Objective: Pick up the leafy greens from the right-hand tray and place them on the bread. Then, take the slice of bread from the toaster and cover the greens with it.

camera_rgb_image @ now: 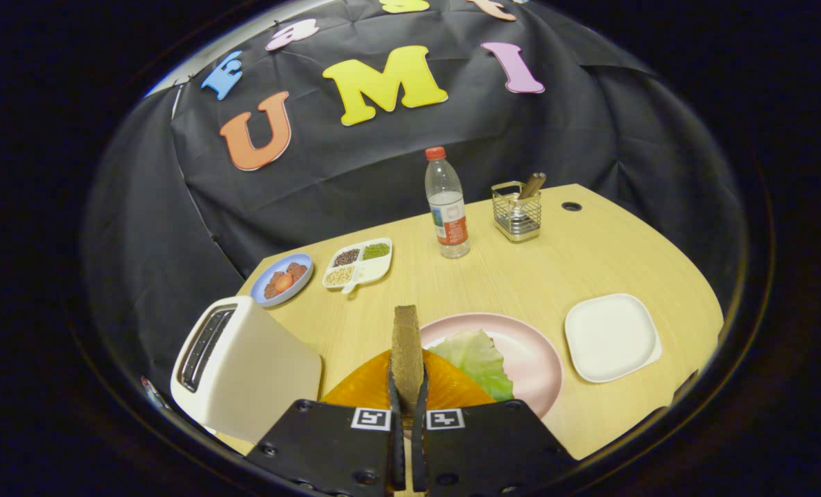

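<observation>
My gripper (407,393) is shut on a brown slice of bread (406,348), held upright on edge between the two fingers. Just beyond and below the fingers lies an orange-brown slice of bread (451,390) on a pink plate (527,348), with a green leaf (478,359) lying on it. The white toaster (244,366) stands to the left of the fingers, its dark slots on top. A white square tray (610,336) sits to the right of the pink plate with nothing on it.
Farther back on the wooden table (520,276) stand a water bottle (446,207), a wire holder (517,210) with a utensil, a white divided dish (358,264) of beans and a blue plate (282,278) with food. The table edge curves at the right.
</observation>
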